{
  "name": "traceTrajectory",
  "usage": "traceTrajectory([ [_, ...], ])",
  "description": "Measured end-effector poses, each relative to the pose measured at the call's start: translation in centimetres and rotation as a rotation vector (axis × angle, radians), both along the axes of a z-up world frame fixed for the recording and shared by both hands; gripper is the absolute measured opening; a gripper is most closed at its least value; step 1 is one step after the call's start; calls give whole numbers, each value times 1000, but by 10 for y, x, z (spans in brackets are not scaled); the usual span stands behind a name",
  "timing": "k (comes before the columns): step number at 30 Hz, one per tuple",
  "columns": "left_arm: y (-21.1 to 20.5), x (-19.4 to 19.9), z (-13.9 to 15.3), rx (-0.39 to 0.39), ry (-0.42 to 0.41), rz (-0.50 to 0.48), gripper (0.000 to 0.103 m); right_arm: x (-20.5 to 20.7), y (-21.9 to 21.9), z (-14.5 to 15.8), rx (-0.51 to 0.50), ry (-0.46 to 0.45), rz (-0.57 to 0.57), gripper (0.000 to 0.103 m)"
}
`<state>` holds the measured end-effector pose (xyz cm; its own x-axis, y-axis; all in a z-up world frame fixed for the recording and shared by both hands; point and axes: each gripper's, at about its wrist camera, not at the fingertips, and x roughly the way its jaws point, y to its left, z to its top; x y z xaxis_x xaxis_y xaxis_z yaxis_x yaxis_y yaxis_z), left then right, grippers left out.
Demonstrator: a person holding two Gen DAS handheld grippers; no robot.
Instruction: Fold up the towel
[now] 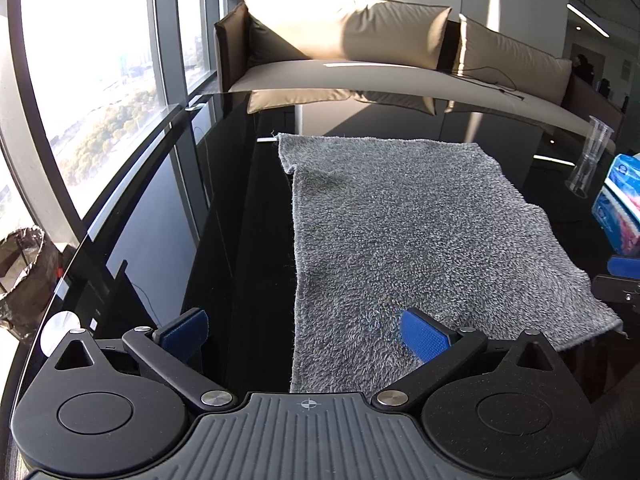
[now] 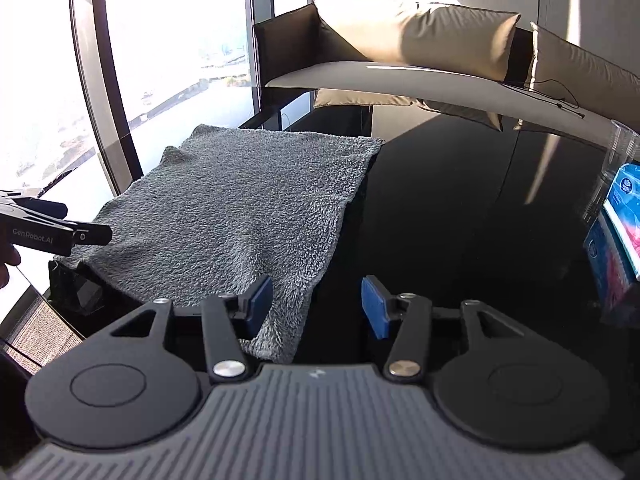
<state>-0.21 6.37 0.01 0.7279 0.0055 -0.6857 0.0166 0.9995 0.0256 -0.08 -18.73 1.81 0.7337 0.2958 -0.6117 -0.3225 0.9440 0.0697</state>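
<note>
Towel (image 1: pixel 420 240) lying on black table (image 1: pixel 240 240) — near edge cut off.
Left gripper (image 1: pixel 308 332) and right gripper (image 2: pixel 318 306) are both gaping wide, straddling its near corners.

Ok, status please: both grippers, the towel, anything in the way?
Left gripper open, jaws astride towel's near left edge. Right gripper open at near right corner. Towel flat on black table, unfolded. Plastic cup and tissue packs stand clear.

Black linkage arms, silver pivot screws, blue ribbed fingers (image 1: pixel 426 338), grey ridged base, "GenRobot.AI" lettering
</note>
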Motion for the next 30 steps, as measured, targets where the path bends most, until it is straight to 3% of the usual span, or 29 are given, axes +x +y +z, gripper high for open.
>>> traceTrajectory([
  [4,-3,-7,1,-12,-1,-7,102,0,11,-1,-20,-20,2,70],
  [6,-5,-11,2,-22,-3,-13,102,0,13,0,-12,-30,-8,79],
  [10,-9,-19,3,-26,-18,-9,102,1,14,2,36,-37,-31,83],
  [12,-12,-21,4,-23,-30,-5,102,1,15,2,42,-38,-44,92],
  [30,-10,-22,8,-31,-59,32,102,-4,27,0,73,-55,-131,98],
])
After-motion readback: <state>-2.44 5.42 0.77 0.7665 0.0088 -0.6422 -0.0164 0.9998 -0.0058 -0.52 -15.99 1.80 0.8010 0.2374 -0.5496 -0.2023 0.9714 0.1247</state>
